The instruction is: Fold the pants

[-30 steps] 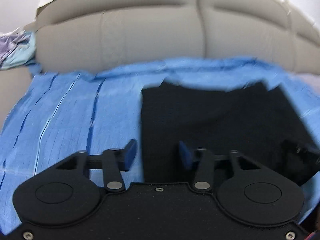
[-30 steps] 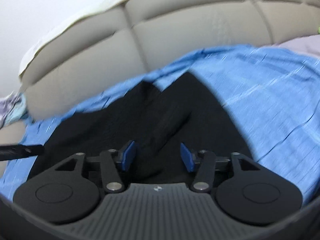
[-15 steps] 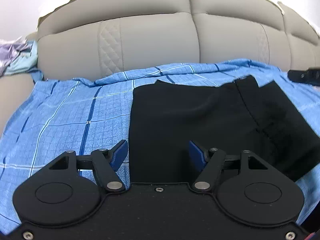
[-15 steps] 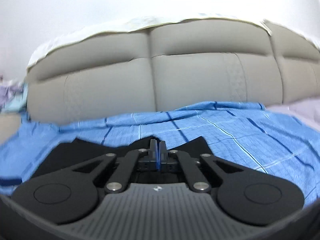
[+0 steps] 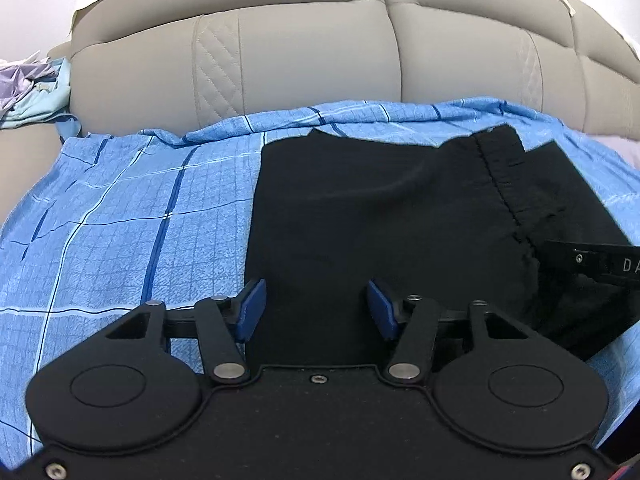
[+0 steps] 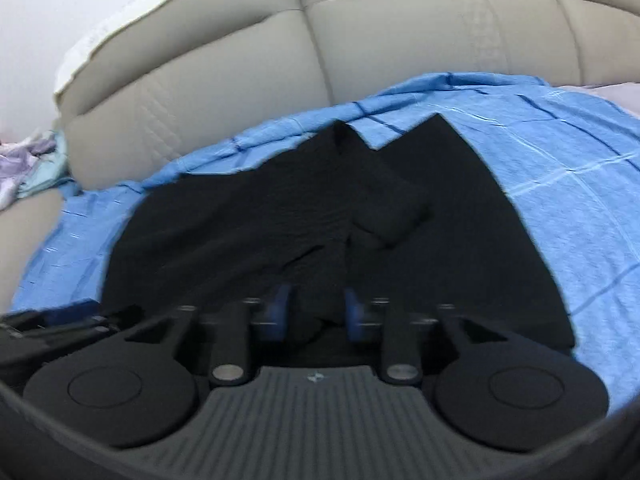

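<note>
Between your left gripper (image 5: 316, 306) fingers: nothing, jaws spread wide, blue pads hovering just over the near-left edge of the black pants (image 5: 380, 216). Your right gripper (image 6: 316, 310) also has its pads apart with dark cloth showing in the gap; that view is blurred, so contact is unclear, but it isn't clamped. Pants lie flat and already partly folded on the blue plaid sheet (image 5: 120, 220), in front of the beige padded headboard (image 5: 300, 52), with a hem seam running down the right side and two points at the far edge. Judgement: light, limp fabric, no stiffness, so it'll sag and drag wherever unsupported, and the layers may slide apart. Pinch all layers together right at an edge or corner, one gripper per corner, and bite deep enough that the thin cloth doesn't slip out. Avoid grabbing the sheet underneath. Crumpled clothes (image 5: 28, 88) sit far left, clear of you.
</note>
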